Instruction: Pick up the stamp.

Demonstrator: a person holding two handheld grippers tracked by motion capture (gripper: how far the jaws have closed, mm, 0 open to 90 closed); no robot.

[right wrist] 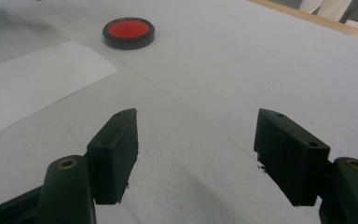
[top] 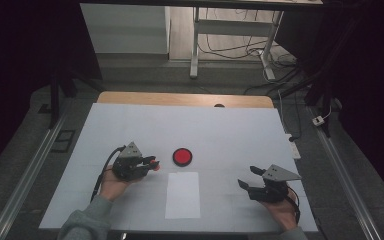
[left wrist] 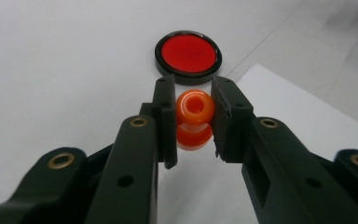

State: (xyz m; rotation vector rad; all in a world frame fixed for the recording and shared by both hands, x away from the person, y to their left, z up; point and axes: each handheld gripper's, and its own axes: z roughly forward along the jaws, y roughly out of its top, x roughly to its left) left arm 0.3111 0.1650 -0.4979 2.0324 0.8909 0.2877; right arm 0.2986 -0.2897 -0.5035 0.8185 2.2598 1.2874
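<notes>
left gripper (left wrist: 193, 122) jaws pinch an orange bead (left wrist: 194, 119) (right gripper (right wrist: 196, 140) jaws spread) near a red-filled dish (left wrist: 188, 52).

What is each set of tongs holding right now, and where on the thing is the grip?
The left tongs clamp an orange knobbed piece by its two sides, hole end facing up. The right tongs stand open and hold nothing.

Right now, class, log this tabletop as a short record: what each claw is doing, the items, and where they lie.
left claw: shut on an orange bead, just short of the disc
right claw: open, nothing between the jaws, over bare table
red disc: black-rimmed, flat on the white table
paper sheet: white, lying flat just on the person's side of the disc
</notes>
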